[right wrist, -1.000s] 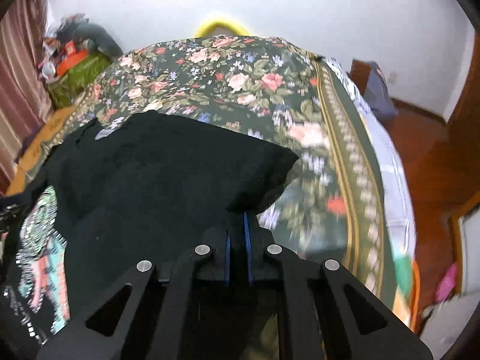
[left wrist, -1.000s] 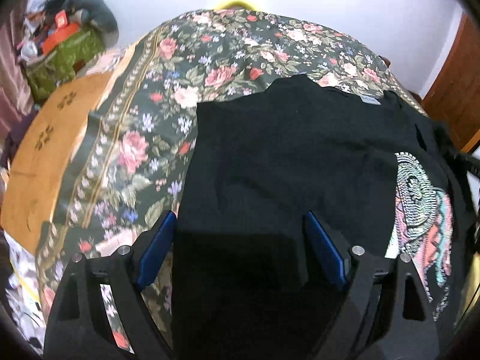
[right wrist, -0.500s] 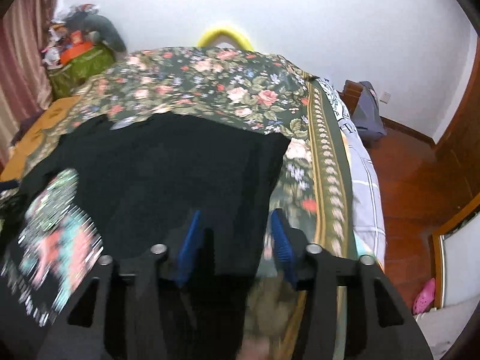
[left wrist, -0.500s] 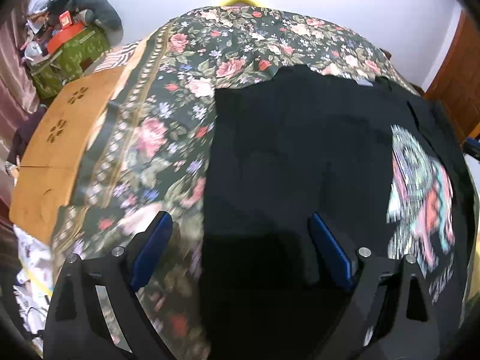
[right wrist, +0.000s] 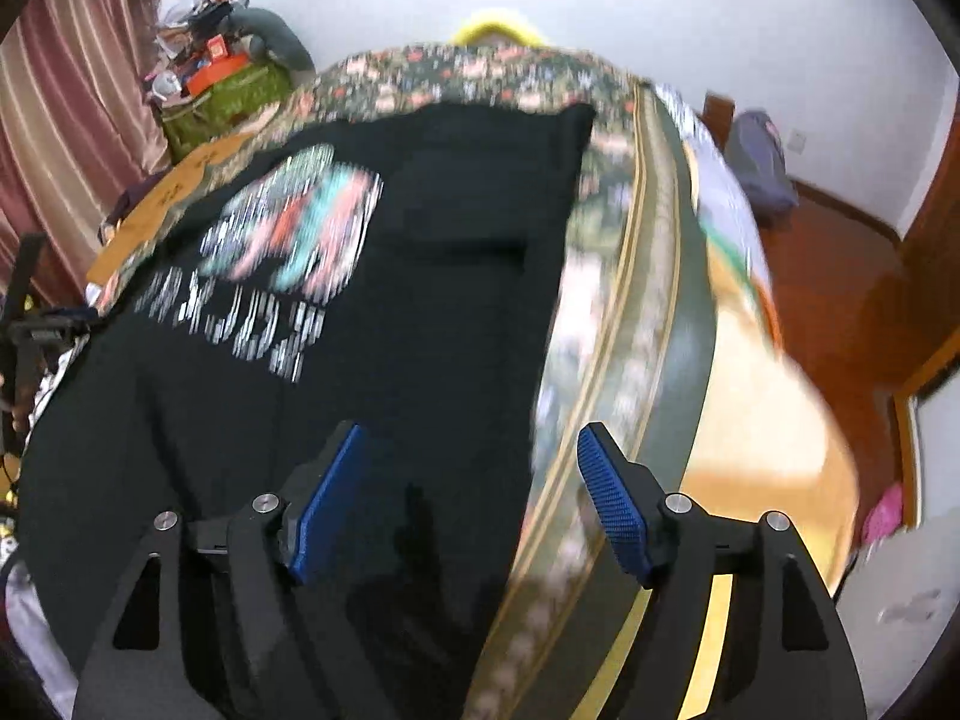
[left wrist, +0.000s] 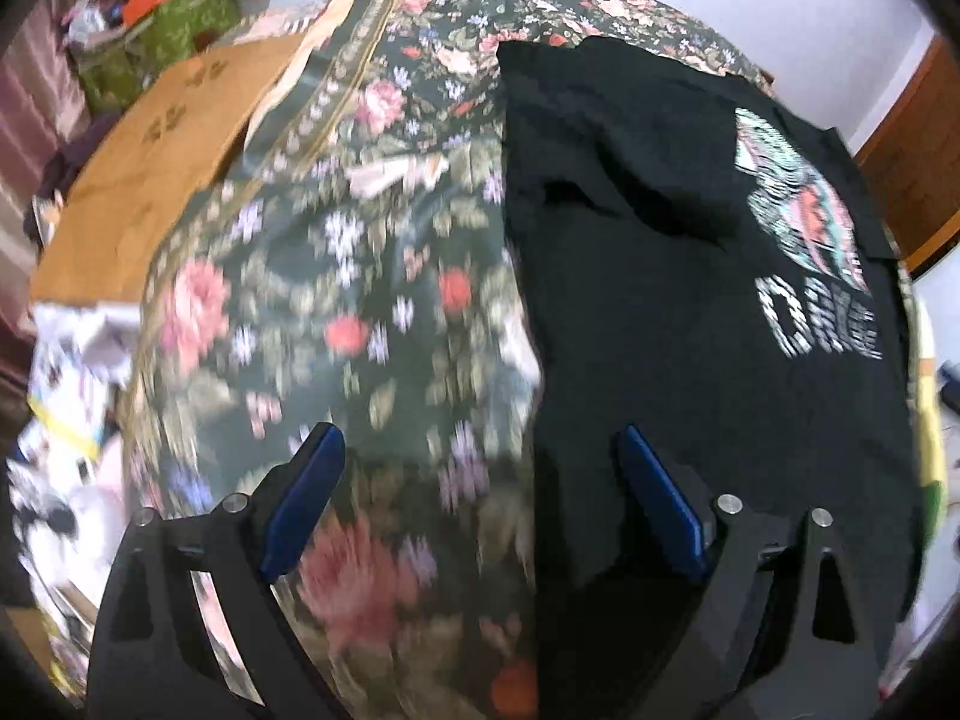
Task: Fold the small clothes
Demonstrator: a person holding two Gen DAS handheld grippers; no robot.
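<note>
A black T-shirt (left wrist: 672,276) with a colourful print and white lettering lies flat on the floral bedspread (left wrist: 336,276), its sides folded in. It also shows in the right wrist view (right wrist: 420,312). My left gripper (left wrist: 480,504) is open and empty, straddling the shirt's left edge near the hem. My right gripper (right wrist: 468,504) is open and empty above the shirt's right edge, near the bedspread's striped border (right wrist: 648,312).
A wooden board (left wrist: 156,150) lies left of the bed, beyond it a green bag with clutter (left wrist: 156,30). The bed's right edge drops to a red-brown floor (right wrist: 840,276) with a dark bag (right wrist: 759,162) by the wall.
My right gripper opened and let go of the shirt's folded side. Both grippers pulled back toward the hem, so the whole shirt now shows.
</note>
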